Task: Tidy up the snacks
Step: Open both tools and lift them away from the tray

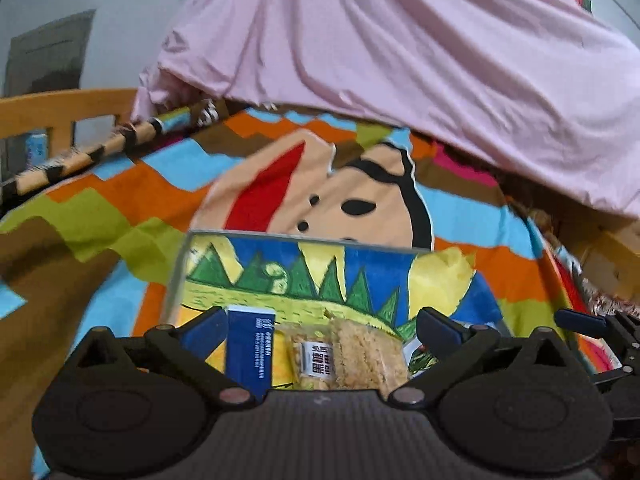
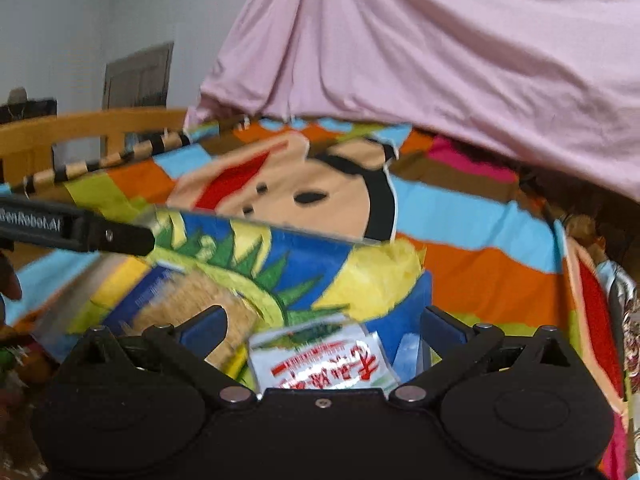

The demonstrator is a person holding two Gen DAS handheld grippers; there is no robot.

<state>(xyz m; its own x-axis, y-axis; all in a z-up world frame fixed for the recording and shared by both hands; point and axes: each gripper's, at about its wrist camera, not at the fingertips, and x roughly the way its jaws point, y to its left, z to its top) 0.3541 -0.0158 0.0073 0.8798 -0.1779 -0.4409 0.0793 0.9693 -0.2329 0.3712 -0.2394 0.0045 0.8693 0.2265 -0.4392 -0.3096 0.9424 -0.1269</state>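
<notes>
A clear plastic box (image 1: 180, 280) lined with a painted picture of green trees lies on the bed. In it lie a blue carton (image 1: 250, 348), a crisp rice bar in clear wrap (image 1: 360, 356) and a yellow packet (image 1: 440, 280). My left gripper (image 1: 320, 316) hangs open just above the carton and the bar, touching neither. In the right wrist view a white packet with red lettering (image 2: 324, 360) lies in the box (image 2: 256, 226) below my open right gripper (image 2: 324, 314), which holds nothing. The blue carton (image 2: 148, 292) and the yellow packet (image 2: 380, 276) show there too, blurred.
The box rests on a bright patchwork bedspread (image 1: 120, 200) with a cartoon face. A pink sheet (image 1: 400, 60) hangs over the far side. A wooden bed rail (image 1: 60, 108) runs along the left. One finger (image 2: 80, 228) of my left gripper crosses the right view's left edge.
</notes>
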